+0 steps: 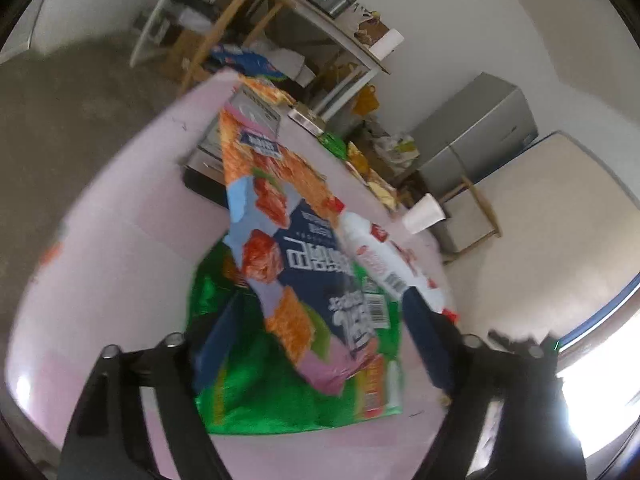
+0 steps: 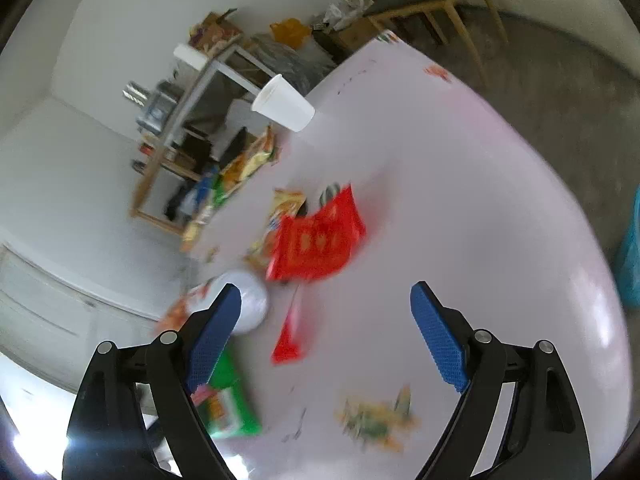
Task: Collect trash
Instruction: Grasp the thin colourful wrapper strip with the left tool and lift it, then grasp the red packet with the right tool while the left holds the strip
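In the left wrist view a big navy and orange snack bag lies across a green bag on the pale pink table. My left gripper stands wide around both bags, and its pads do not press on them. A white bottle with a red label lies by the right finger. In the right wrist view my right gripper is open over the table, with a small red wrapper on the table below it. A red bag lies just beyond. The white bottle sits behind the left finger.
A white paper cup stands near the table's far edge, with yellow wrappers and a green bag nearer. A silver box sits behind the snack bag. Shelves and a grey cabinet stand by the wall. A blue bin is beside the table.
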`<state>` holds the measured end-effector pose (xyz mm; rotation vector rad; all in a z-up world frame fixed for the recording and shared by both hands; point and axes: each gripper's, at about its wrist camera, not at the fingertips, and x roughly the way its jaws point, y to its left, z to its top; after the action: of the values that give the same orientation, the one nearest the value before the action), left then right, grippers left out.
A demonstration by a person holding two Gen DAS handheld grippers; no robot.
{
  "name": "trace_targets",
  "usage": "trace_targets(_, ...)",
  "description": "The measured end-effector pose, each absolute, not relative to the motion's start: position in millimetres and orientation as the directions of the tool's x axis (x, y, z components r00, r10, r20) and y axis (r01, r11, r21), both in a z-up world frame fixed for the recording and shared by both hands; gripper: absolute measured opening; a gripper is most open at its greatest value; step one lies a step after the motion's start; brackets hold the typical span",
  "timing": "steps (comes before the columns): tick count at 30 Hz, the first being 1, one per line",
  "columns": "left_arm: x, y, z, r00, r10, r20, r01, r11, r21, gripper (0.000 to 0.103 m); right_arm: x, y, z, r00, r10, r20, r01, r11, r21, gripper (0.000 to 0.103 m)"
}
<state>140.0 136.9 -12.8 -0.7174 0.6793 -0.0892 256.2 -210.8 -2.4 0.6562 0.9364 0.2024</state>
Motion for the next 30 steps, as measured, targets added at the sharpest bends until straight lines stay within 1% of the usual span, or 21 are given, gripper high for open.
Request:
trace_targets(3,130,135,-7,0.795,-0.220,-0.565,-0.156,0.826,-0.541,0.092,283,-201,-13,0.581,0.345,-0.737,0.146,0.847,0.511,0.080)
trace_targets(4,125,135,-6,0.799,-0.196,-0.568,-0.158,0.844,-0.513,0.094,291,-198,-17,0.576,0.322,-0.751,0.155,0.859,0.487,0.076)
trace_targets(5,121,134,-4,0.804,-0.173,-0.569,-0.160,0.859,-0.487,0.094,300,-194,-21,0.571,0.304,-0.763,0.157,0.872,0.464,0.071)
trace_targets(7,121,136,-1,0.814,-0.133,-0.566,-0.160,0.884,-0.438,0.094,309,-188,-24,0.575,0.271,-0.772,0.151,0.892,0.426,0.067)
trace_targets(9,118,135,3,0.824,-0.113,-0.555,-0.143,0.906,-0.397,0.094,314,-178,-24,0.578,0.231,-0.783,0.119,0.925,0.361,0.060)
trace_targets(10,116,130,8,0.827,-0.130,-0.546,-0.100,0.923,-0.372,0.094,317,-174,-24,0.577,0.212,-0.789,0.107,0.938,0.330,0.058)
trace_targets(12,116,121,17,0.835,-0.160,-0.527,-0.035,0.939,-0.341,0.094,322,-164,-27,0.570,0.167,-0.805,0.070,0.966,0.250,0.047)
trace_targets(16,128,96,44,0.847,-0.251,-0.469,0.101,0.941,-0.322,0.094,319,-152,-29,0.568,0.081,-0.819,0.005,0.995,0.101,0.039)
trace_targets(19,156,75,66,0.826,-0.343,-0.448,0.187,0.915,-0.357,0.094,313,-156,-29,0.572,0.067,-0.818,-0.025,0.998,0.064,0.031)
trace_targets(20,174,64,74,0.798,-0.393,-0.456,0.228,0.898,-0.375,0.094,312,-158,-29,0.571,0.070,-0.818,-0.028,0.997,0.066,0.027)
trace_targets(21,186,56,78,0.779,-0.416,-0.470,0.242,0.890,-0.386,0.094,311,-162,-29,0.570,0.071,-0.819,-0.027,0.997,0.068,0.022)
trace_targets(24,242,20,89,0.685,-0.498,-0.532,0.303,0.859,-0.413,0.094,306,-172,-29,0.571,0.077,-0.817,-0.018,0.997,0.081,0.020)
trace_targets(26,286,-11,88,0.609,-0.510,-0.607,0.330,0.860,-0.390,0.094,298,-182,-28,0.574,0.075,-0.815,-0.008,0.996,0.086,0.020)
trace_targets(28,323,-39,82,0.556,-0.476,-0.681,0.329,0.879,-0.346,0.094,287,-194,-28,0.576,0.091,-0.813,0.004,0.993,0.114,0.019)
trace_targets(30,355,-67,69,0.482,-0.452,-0.750,0.361,0.883,-0.300,0.094,278,-203,-28,0.579,0.099,-0.810,0.013,0.991,0.130,0.017)
